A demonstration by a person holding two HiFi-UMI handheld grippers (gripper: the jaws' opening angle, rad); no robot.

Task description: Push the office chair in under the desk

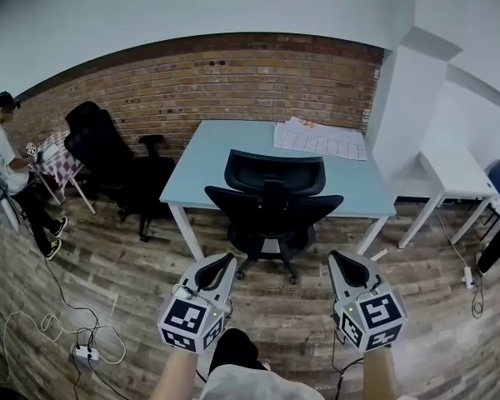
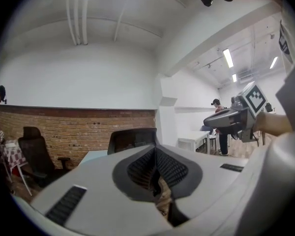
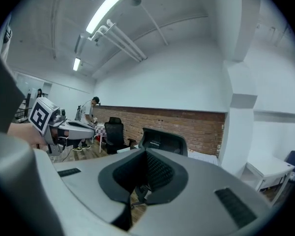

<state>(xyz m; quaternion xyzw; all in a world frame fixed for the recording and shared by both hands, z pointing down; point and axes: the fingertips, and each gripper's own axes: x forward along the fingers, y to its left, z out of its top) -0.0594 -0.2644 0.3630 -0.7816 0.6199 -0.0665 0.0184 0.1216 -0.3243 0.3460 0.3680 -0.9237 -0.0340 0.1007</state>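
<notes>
Low in the head view, left claw (image 1: 223,262) and right claw (image 1: 340,262) held side by side, both pointing at the office chair (image 1: 271,202). Each claw's own view shows its ribbed pads brought together, nothing between them. Left claw (image 2: 155,151): fully closed, holding nothing. Right claw (image 3: 146,156): the same. Neither touches the chair; bare wooden floor (image 1: 417,307) lies between their tips and the chair's wheeled base.

Office chair: black, backrest turned toward the camera, standing at the near edge of the light blue counter (image 1: 208,161), between its white front legs. Backrest top overlaps the counter surface in the head view. Seat mostly hidden behind the backrest, so how far it reaches under the top cannot be told. Both claw views show only the backrest above the jaws.

Papers (image 1: 321,138) lie on the counter's far right corner; print too small to read. Second black chair (image 1: 108,161) stands left, near the brick wall (image 1: 233,77). Person (image 1: 4,161) at the far left edge, partly cut off. White table (image 1: 454,169) at right.
</notes>
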